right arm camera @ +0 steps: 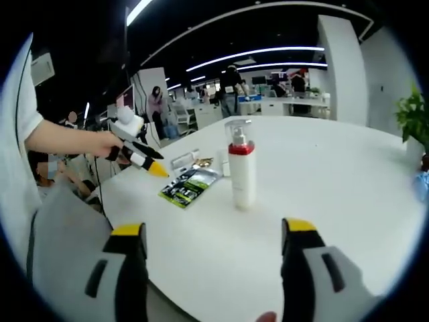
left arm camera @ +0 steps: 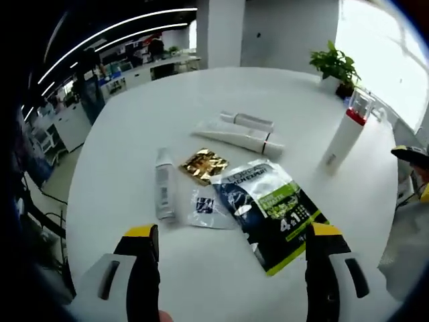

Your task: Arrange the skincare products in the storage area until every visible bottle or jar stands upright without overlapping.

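Two tubes (left arm camera: 240, 133), a small bottle (left arm camera: 164, 184) and sachets lie flat on the white table (left arm camera: 201, 268) in the left gripper view. The right gripper view shows the pump bottle (right arm camera: 242, 168) standing upright. Left tool (left arm camera: 231, 245) and right tool (right arm camera: 214, 238) both gape wide, holding nothing.

Glossy plastic pump bottle (right arm camera: 242, 168), crinkled gold foil packet (left arm camera: 204, 164).
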